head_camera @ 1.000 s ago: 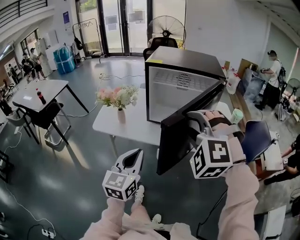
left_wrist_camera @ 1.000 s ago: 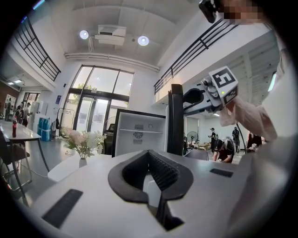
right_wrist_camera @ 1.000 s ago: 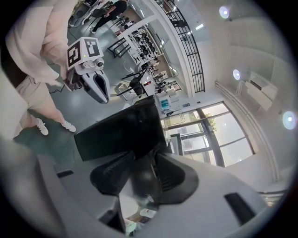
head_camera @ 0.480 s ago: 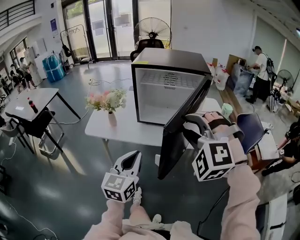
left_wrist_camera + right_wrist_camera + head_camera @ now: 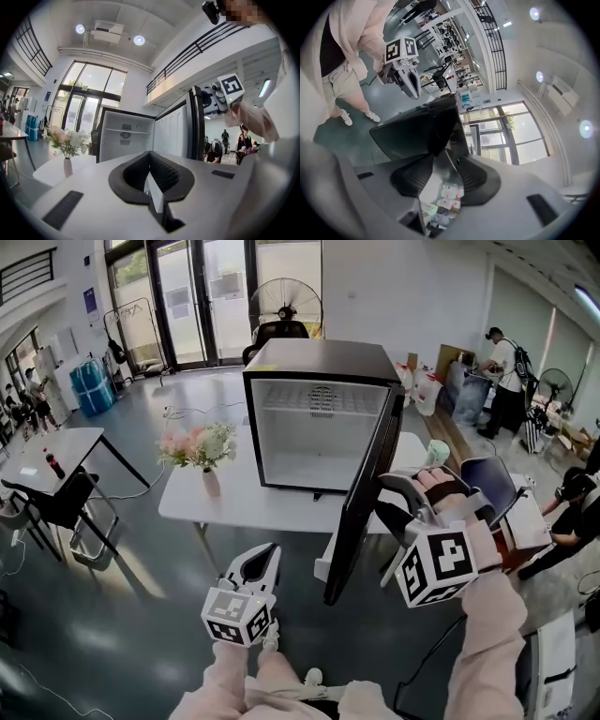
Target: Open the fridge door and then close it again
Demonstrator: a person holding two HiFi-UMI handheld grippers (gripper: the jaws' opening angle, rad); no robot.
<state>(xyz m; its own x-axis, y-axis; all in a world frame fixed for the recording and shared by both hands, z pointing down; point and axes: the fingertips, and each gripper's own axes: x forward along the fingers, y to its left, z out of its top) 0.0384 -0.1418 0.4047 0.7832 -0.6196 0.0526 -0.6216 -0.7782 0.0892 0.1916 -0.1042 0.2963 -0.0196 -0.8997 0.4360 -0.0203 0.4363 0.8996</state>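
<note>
A black mini fridge stands on a white table, its white inside empty. Its door is swung wide open, edge-on toward me. My right gripper is at the door's free edge, level with the door's middle. Its jaws have just been opening. In the right gripper view the dark door reaches between the fingertips of the right gripper with a gap beside it. My left gripper hangs low in front of the table, shut and empty. The left gripper view looks into the fridge.
A vase of flowers stands on the table's left part, and a green cup stands right of the door. A blue chair is behind my right hand. A fan stands behind the fridge; people work at the far right.
The door has swung further open, from slanted across the fridge's front to nearly edge-on. My right gripper has gone rightward with the door's edge. The left gripper has hardly shifted.
</note>
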